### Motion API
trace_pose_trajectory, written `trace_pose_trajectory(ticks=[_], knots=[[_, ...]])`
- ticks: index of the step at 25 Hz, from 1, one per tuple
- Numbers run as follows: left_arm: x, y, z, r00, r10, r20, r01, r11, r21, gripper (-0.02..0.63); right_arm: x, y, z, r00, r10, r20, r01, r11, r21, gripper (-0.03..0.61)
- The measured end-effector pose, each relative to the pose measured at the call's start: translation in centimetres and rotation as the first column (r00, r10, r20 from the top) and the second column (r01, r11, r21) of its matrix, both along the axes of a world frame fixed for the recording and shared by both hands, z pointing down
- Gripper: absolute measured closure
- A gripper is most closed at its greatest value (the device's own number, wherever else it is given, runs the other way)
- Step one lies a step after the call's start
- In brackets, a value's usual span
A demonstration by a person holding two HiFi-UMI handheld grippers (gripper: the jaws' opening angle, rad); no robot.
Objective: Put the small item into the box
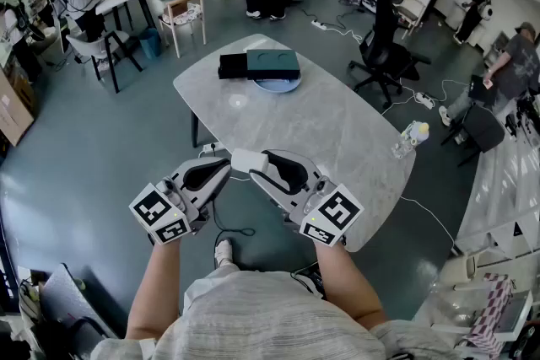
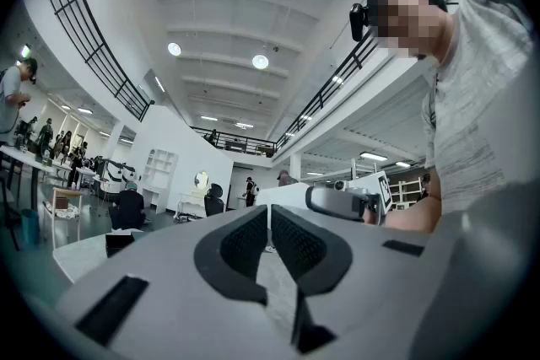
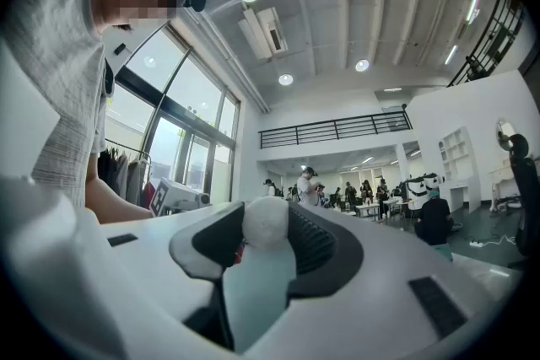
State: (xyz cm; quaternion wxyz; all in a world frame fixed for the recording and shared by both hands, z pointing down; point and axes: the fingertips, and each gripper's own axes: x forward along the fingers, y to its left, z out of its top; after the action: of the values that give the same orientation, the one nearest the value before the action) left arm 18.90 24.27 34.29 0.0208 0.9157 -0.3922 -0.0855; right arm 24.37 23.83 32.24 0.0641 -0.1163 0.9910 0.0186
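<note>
My right gripper (image 1: pixel 256 165) hangs over the near edge of the grey marble table (image 1: pixel 337 131), shut on a small white item (image 1: pixel 248 159). In the right gripper view the rounded white item (image 3: pixel 265 221) sits pinched between the dark pads of the right gripper (image 3: pixel 266 213). Just to its left, my left gripper (image 1: pixel 224 167) is shut with nothing in it; the left gripper view shows the left gripper (image 2: pixel 269 215) with its jaws nearly touching. A dark green box (image 1: pixel 272 61) stands at the table's far end, beside a black box (image 1: pixel 233 66).
A pale blue plate (image 1: pixel 278 85) lies under the green box. A water bottle (image 1: pixel 411 137) lies at the table's right edge. A black office chair (image 1: pixel 386 46) stands beyond the table to the right. People, chairs and desks fill the far hall.
</note>
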Motion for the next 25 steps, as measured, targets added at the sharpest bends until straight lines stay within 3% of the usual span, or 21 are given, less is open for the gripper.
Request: trace_pose_trajectory(ticks=[25], knots=[[-1.6,-0.9,1.6,1.0,-0.011,-0.012,0.011,0.999,-0.038,0.589,-0.9,-0.8,-0.2,1.0,0.017,0.01,-0.017,1.0,0.008,0.399]])
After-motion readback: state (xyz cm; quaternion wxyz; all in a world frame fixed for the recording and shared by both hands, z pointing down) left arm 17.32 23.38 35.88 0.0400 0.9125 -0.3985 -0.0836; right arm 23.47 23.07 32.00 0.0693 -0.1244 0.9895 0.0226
